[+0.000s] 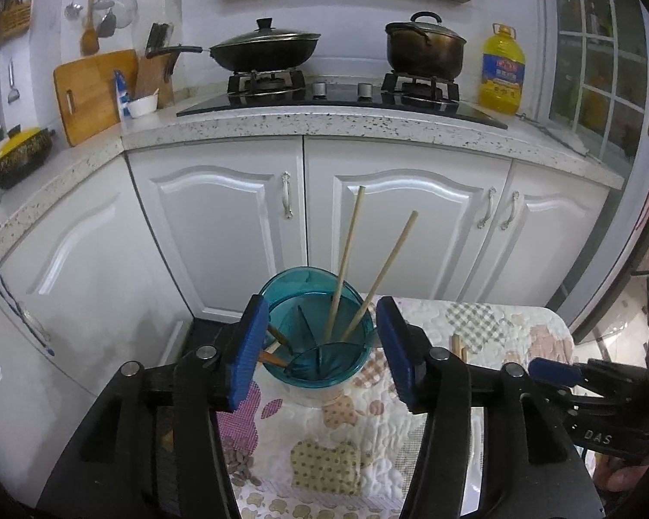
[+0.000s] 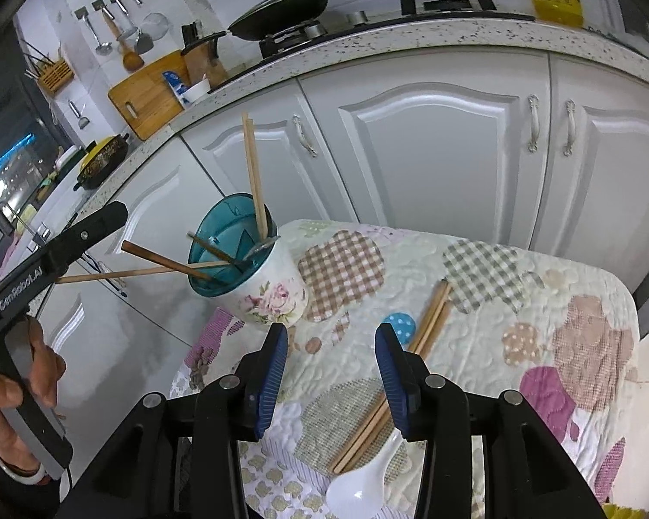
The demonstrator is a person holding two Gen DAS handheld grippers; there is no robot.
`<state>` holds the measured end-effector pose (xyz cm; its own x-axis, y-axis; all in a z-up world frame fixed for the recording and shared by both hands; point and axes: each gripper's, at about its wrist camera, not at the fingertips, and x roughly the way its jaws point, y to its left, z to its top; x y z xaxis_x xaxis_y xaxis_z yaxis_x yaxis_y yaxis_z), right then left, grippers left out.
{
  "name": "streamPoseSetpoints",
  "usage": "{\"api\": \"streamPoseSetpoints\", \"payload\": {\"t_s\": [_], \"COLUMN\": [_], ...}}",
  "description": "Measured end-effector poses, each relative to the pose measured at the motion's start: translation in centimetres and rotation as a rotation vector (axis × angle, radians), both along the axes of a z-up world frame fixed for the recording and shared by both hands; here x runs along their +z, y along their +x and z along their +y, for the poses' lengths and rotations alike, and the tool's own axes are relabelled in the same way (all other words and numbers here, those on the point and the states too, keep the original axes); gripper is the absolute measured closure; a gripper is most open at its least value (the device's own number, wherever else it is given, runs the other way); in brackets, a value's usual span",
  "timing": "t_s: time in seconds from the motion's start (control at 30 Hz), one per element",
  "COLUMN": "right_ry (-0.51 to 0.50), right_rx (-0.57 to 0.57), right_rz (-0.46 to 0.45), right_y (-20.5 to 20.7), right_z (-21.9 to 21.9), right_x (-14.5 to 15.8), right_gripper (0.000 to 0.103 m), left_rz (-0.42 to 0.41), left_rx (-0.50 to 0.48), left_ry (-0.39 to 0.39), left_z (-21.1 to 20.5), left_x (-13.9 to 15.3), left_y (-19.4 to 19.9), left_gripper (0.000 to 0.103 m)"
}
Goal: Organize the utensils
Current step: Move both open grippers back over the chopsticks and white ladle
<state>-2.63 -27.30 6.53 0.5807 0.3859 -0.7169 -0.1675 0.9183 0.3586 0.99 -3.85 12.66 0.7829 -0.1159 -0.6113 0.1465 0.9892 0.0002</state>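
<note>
A teal-lined utensil holder [image 1: 320, 337] with a floral white wall [image 2: 272, 298] stands at the table's far left corner. Two light chopsticks [image 1: 346, 259] stand upright in it, and darker chopsticks [image 2: 151, 264] and a metal spoon [image 2: 264, 244] lean out to the left. My left gripper [image 1: 320, 307] is open, its blue pads either side of the holder and just short of it, nothing held. My right gripper [image 2: 331, 337] is open above the cloth. A pair of chopsticks [image 2: 428, 324] lies on the table, running under its right finger, beside a white spoon [image 2: 359, 475].
The quilted tablecloth [image 2: 519, 302] ends close behind the holder. White cabinet doors [image 1: 220, 216] face the table, and the counter above them carries a wok [image 1: 264, 47], a pot [image 1: 424, 47] and an oil bottle [image 1: 502, 73]. A person's hand [image 2: 34, 367] holds the left gripper's handle.
</note>
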Motion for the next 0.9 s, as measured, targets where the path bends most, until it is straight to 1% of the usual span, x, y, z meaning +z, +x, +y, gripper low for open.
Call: {"api": "streamPoseSetpoints", "payload": {"t_s": [0.07,0.13,0.3,0.47,0.53,0.57,0.67,0.77,0.83,0.9], "right_ry": [0.002,0.005,0.021,0.030,0.028,0.025,0.020,0.015,0.015,0.022], "right_rx": [-0.003,-0.005,-0.014,-0.016,-0.016,-0.017,-0.027,-0.043,-0.056,-0.066], "right_rz": [0.001,0.006,0.016,0.022,0.021,0.021,0.035,0.064,0.085,0.106], "right_y": [-0.3,-0.4,-0.6,-0.7,-0.7,-0.8,-0.8,-0.9,-1.0,-1.2], "right_z": [-0.2,-0.5,-0.9,-1.0,-1.1,-1.2,-1.7,-2.4,-2.8,-3.3], "right_x": [-0.1,-0.2,-0.5,-0.7,-0.8,-0.8,-1.4,-2.4,-3.2,-3.8], "right_gripper": [0.062,0.062,0.061,0.061,0.061,0.061,0.061,0.061,0.061,0.061], "left_rz": [0.005,0.023,0.072,0.079,0.074,0.069,0.051,0.049,0.046,0.051], "left_rx": [0.016,0.024,0.074,0.094,0.078,0.069,0.014,-0.035,-0.055,-0.060], "left_ry": [-0.006,-0.037,-0.092,-0.155,-0.184,-0.185,-0.179,-0.163,-0.154,-0.164], "left_z": [0.5,1.5,4.0,5.6,5.8,5.6,4.6,3.1,2.2,2.3], "left_x": [0.1,0.2,0.3,1.0,1.5,1.7,2.3,2.1,1.8,1.7], "left_y": [0.2,0.5,1.6,1.7,1.3,1.1,0.1,-0.8,-1.3,-1.5], "left_gripper": [0.047,0.039,0.038,0.038,0.038,0.038,0.038,0.038,0.038,0.038]}}
